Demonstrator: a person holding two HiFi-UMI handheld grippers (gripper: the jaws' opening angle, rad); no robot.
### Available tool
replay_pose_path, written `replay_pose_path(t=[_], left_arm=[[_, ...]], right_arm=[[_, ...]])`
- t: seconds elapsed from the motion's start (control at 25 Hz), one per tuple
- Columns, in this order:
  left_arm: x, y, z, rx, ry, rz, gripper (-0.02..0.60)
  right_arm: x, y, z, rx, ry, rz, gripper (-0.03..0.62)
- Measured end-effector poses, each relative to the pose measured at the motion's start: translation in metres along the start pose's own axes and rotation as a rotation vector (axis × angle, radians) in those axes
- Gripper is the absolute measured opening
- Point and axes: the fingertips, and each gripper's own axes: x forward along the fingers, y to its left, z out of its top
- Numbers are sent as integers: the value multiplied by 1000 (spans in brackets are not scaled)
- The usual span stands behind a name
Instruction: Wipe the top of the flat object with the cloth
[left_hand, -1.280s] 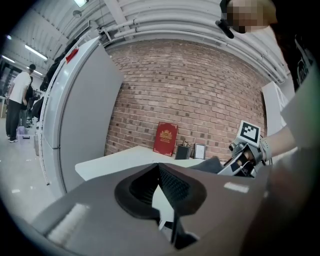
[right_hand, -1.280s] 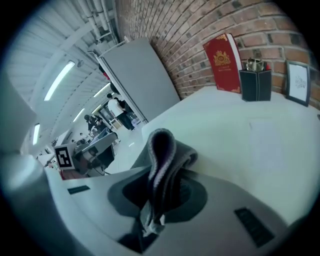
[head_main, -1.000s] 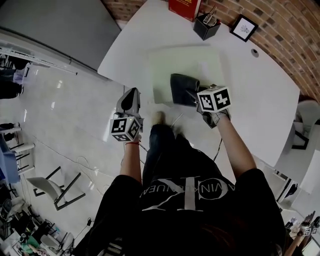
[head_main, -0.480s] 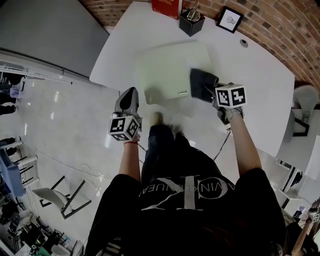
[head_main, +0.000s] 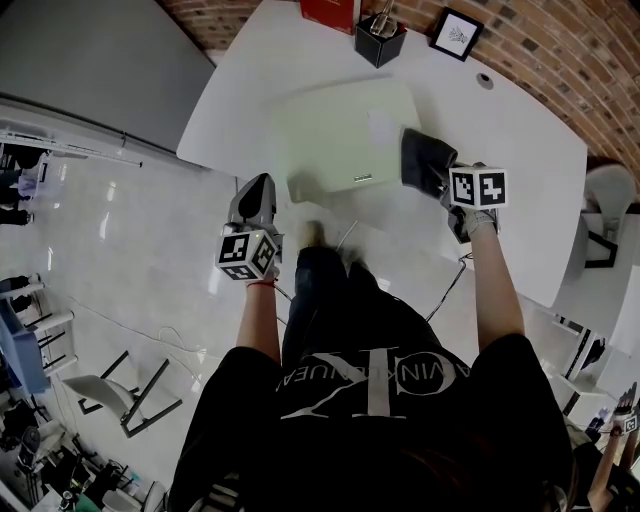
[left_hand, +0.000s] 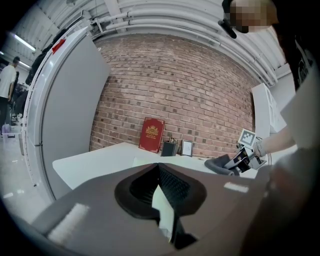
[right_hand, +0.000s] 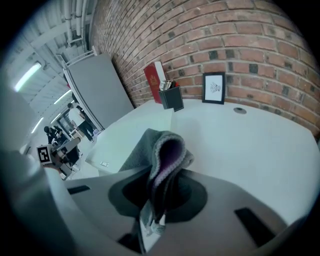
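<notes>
Grey cloth (head_main: 425, 162): soft fuzzy knit, ribbed hem, matt. Pale green flat object (head_main: 340, 130): smooth, matt. White table (head_main: 520, 200): smooth, faint sheen. Rough matt brick wall (head_main: 570, 50) at 1 o'clock. Glossy, reflective floor (head_main: 150, 240) at 9 o'clock. Red book (left_hand: 151, 134): glossy cover.

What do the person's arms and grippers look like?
The left gripper and right gripper are dark grey, each carrying a white cube with black square markers. The person wears a black short-sleeved T-shirt with pale lettering and a red band on the left wrist.
</notes>
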Motion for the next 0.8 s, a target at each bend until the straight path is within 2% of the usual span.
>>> replay_pose_path(t=[0.36,0.52,0.8], left_arm=[[-4,-13,-21,-20,36,-26,12],[-6,-16,-26,-24,49,-33,12],[-10,-16,-22,-23,44,-29,12]], right_arm=[[-9,-17,-4,25,-27,-63,60],[-17,-27,-3,7,-44,-134,60],[-53,-25,30,-123,-225,-266,60]])
